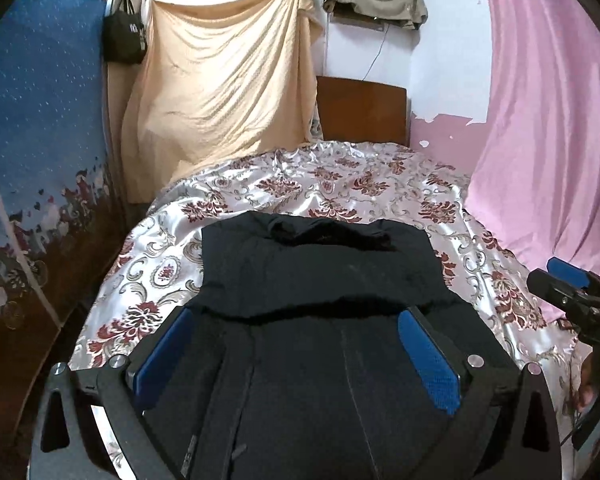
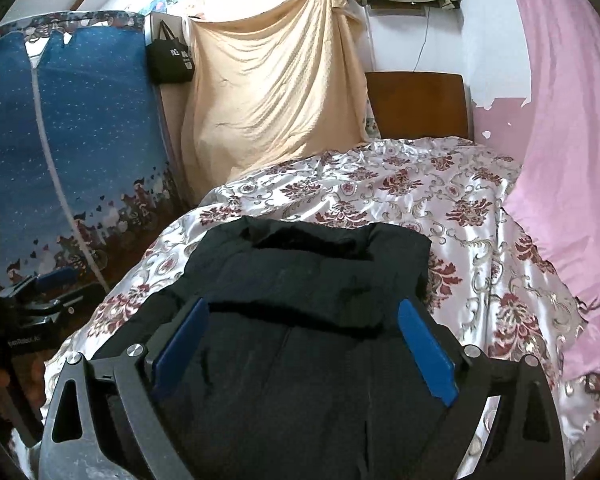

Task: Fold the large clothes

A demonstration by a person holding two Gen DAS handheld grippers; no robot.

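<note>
Garment (image 1: 316, 280) black, near end cut off; left gripper (image 1: 296, 332), right gripper (image 2: 304, 324) both released.

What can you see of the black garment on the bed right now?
The black garment is a dark, matte, thick-looking fabric, lying flat on the floral satin bedspread. Its near part has been folded over, leaving a ragged-looking edge across the middle; vertical seams run below. Nothing grips it: both claws hover open above it.

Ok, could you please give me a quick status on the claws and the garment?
Left claw open, right claw open, both empty. Black garment flat on the floral bedspread, far part folded over. Nothing in the way.
</note>
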